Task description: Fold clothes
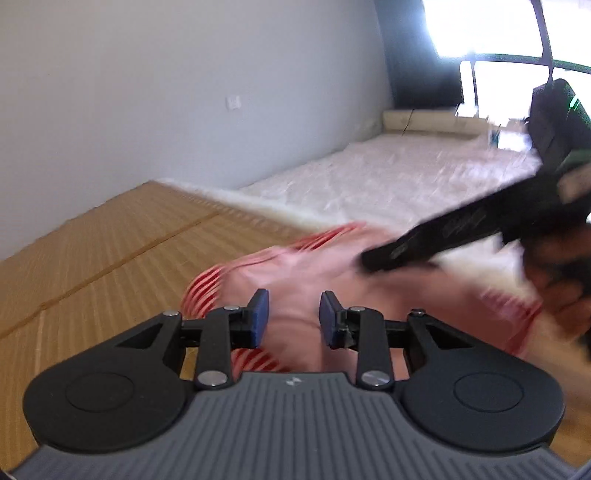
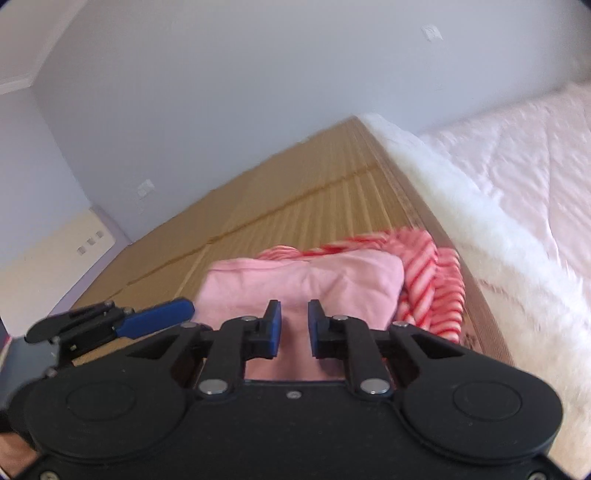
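A pink garment (image 1: 295, 273) with red-and-white striped parts (image 1: 201, 299) lies bunched on a bamboo mat (image 1: 110, 251). My left gripper (image 1: 293, 319) hovers just over its near side, blue pads well apart, nothing pinched between them. The right gripper (image 1: 373, 260), held by a hand (image 1: 554, 291), reaches in from the right with its blurred tips at the pink cloth. In the right wrist view the right gripper (image 2: 295, 328) stands over the folded pink garment (image 2: 303, 280) with a narrow gap between its pads; no cloth shows clamped there. The striped fabric (image 2: 436, 280) lies to the right.
The mat (image 2: 277, 199) runs to a grey wall (image 2: 221, 74). A white fluffy blanket (image 2: 480, 221) borders the mat on the right, with a pale quilted mattress (image 2: 535, 158) beyond. A bright window (image 1: 480, 29) is at the far end. A blue pad of the left gripper (image 2: 159, 319) shows at left.
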Demonstrator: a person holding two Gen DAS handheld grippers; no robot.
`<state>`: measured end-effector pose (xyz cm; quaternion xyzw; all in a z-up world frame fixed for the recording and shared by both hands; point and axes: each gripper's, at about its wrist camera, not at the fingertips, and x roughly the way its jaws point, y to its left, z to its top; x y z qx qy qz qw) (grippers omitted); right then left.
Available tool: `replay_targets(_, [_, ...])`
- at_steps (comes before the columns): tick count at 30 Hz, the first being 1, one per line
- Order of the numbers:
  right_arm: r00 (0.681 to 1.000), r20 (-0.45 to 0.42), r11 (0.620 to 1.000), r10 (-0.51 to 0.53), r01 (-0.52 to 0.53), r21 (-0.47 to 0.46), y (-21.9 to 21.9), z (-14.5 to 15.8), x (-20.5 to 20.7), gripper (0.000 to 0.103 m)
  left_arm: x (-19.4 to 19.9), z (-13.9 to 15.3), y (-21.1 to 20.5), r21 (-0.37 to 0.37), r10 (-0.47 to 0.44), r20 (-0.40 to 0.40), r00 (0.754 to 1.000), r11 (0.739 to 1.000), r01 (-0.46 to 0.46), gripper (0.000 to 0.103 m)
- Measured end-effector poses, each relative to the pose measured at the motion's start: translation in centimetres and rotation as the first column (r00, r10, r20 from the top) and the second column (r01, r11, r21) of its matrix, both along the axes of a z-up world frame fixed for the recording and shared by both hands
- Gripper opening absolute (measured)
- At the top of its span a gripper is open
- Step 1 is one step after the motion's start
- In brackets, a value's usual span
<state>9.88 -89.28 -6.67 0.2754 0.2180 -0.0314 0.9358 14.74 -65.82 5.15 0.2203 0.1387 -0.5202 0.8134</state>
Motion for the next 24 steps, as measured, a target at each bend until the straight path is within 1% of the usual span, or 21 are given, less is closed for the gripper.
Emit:
replay_targets(1, [1.0, -0.007, 1.0, -0.022, 0.022, -0.004, -0.3, -0.3, -0.4, 0.013, 0.7, -0.5, 0.2, 0.005, 0.01, -0.007, 1.0, 1.0, -0.009, 0.039])
replay_targets(2, [0.999, -0.014, 0.999, -0.044, 0.043, -0.009, -0.5, -0.6, -0.8, 0.012, 1.5, -0.7, 0.7, -0.009, 0.012, -0.049, 0.999, 1.0, -0.013, 0.039])
replay_targets(4, [0.996, -0.038, 0.996, -0.082, 0.081, -0.029, -0.8, -0.9, -1.6, 0.011, 2.5, -0.5, 1.9, -0.036, 0.012, -0.11, 0.994, 0.999, -0.016, 0.039])
replay_targets(5, [0.996, -0.036, 0.997, -0.08, 0.079, -0.017, -0.6, -0.5, -2.2, 0.013, 2.7, -0.3, 2.5, -0.049, 0.009, -0.127, 0.992, 0.999, -0.015, 0.039])
replay_targets(6, [0.997, -0.034, 0.997, -0.076, 0.076, -0.009, -0.4, -0.2, -2.8, 0.014, 2.4, 0.1, 3.3, -0.052, 0.003, -0.119, 0.993, 0.999, -0.01, 0.039])
replay_targets(7, [0.997, -0.03, 0.997, -0.066, 0.064, -0.04, 0.2, 0.4, -3.2, 0.018, 1.9, 0.3, 3.8, -0.05, -0.007, -0.102, 0.995, 0.999, 0.002, 0.039])
replay_targets(8, [0.998, -0.025, 0.995, -0.059, 0.057, -0.086, 0.6, 1.1, -3.5, 0.024, 1.3, 0.5, 4.4, -0.048, -0.021, -0.086, 0.996, 0.999, 0.017, 0.039])
replay_targets(9, [0.998, -0.014, 0.99, -0.054, 0.051, -0.132, 1.7, 2.0, -4.2, 0.028, 0.4, 0.6, 4.9, -0.043, -0.049, -0.08, 0.996, 0.998, 0.045, 0.039])
replay_targets(10, [0.999, -0.011, 0.988, -0.039, 0.037, -0.148, 2.7, 2.6, -4.5, 0.033, -0.8, 0.6, 5.4, -0.043, -0.075, -0.078, 0.994, 0.996, 0.072, 0.039])
replay_targets(11, [1.0, -0.018, 0.988, -0.02, 0.017, -0.152, 3.5, 2.9, -4.9, 0.033, -1.9, 0.5, 5.6, -0.042, -0.102, -0.07, 0.992, 0.994, 0.099, 0.039])
replay_targets(13, [0.998, -0.068, 0.983, 0.003, -0.015, -0.181, 5.4, 3.0, -5.0, 0.033, -4.1, -0.1, 5.9, -0.029, -0.137, -0.038, 0.99, 0.99, 0.135, 0.039])
replay_targets(14, [0.995, -0.095, 0.979, 0.007, -0.026, -0.203, 6.2, 2.9, -5.2, 0.033, -5.2, -0.5, 5.9, -0.015, -0.147, -0.018, 0.989, 0.989, 0.147, 0.039])
replay_targets(15, [0.994, -0.112, 0.974, -0.011, -0.015, -0.226, 6.8, 2.4, -5.0, 0.033, -6.0, -1.1, 5.5, 0.013, -0.156, -0.003, 0.988, 0.988, 0.156, 0.039])
replay_targets(16, [0.991, -0.129, 0.969, -0.028, -0.005, -0.245, 7.4, 2.0, -4.7, 0.033, -6.7, -1.8, 5.1, 0.04, -0.159, 0.013, 0.987, 0.987, 0.159, 0.039])
replay_targets(18, [0.987, -0.152, 0.972, -0.057, 0.02, -0.234, 7.3, 0.7, -4.4, 0.032, -7.3, -3.4, 4.4, 0.083, -0.13, 0.049, 0.99, 0.989, 0.125, 0.039])
replay_targets(21, [0.984, -0.122, 0.977, -0.128, 0.104, -0.186, 6.0, -0.4, -5.7, 0.029, -7.1, -4.5, 4.2, 0.131, -0.069, 0.133, 0.989, 0.99, 0.051, 0.04])
replay_targets(22, [0.98, -0.123, 0.971, -0.159, 0.133, -0.199, 5.6, -0.4, -6.5, 0.031, -7.0, -4.3, 4.6, 0.132, -0.07, 0.128, 0.989, 0.99, 0.053, 0.04])
replay_targets(23, [0.974, -0.123, 0.964, -0.188, 0.159, -0.214, 5.3, -0.4, -7.2, 0.034, -7.0, -4.0, 5.3, 0.125, -0.072, 0.123, 0.99, 0.99, 0.056, 0.04])
replay_targets(24, [0.972, -0.123, 0.955, -0.199, 0.165, -0.246, 4.9, -0.4, -7.5, 0.034, -7.1, -3.5, 5.9, 0.12, -0.068, 0.132, 0.989, 0.991, 0.052, 0.04])
